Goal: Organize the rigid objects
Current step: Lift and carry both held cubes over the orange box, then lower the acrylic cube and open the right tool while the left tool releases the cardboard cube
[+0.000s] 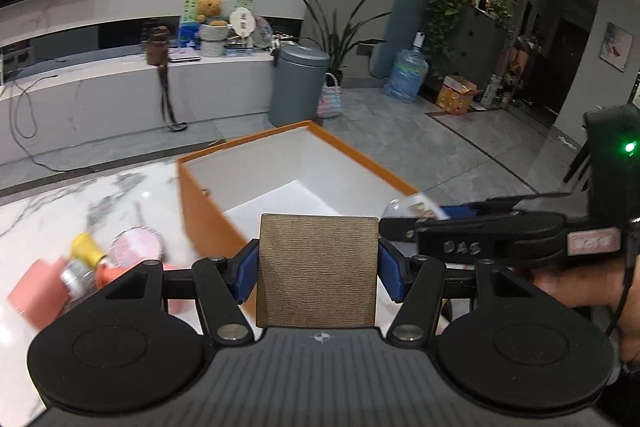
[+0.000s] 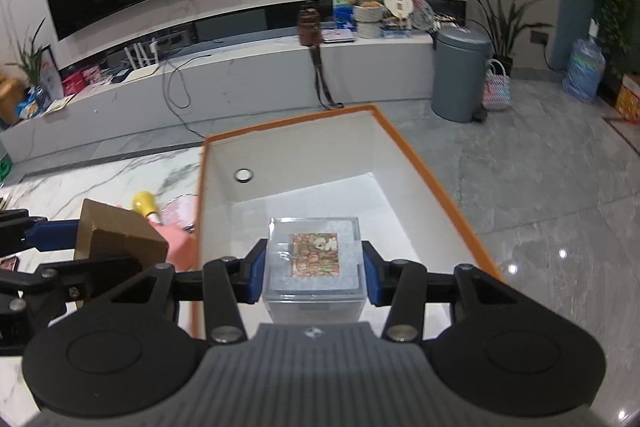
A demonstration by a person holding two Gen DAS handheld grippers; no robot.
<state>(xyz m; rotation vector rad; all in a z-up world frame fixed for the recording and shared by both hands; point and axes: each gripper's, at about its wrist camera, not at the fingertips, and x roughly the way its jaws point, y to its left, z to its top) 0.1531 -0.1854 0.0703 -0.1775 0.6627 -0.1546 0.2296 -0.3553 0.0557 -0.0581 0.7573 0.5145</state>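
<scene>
The left tool (image 1: 318, 267) is pinching a brown box (image 1: 318, 269) by its side faces at the frame's lower center, near the orange bin's (image 1: 208, 219) wall. The right tool (image 2: 314, 269) is clamping a clear case (image 2: 314, 259) over the bin's white interior. Both are looking stiff and light; the clear plastic is probably slick, so flat opposite sides are suiting best. More items (image 1: 92, 259) are waiting on the counter (image 1: 60, 203) at left.
</scene>
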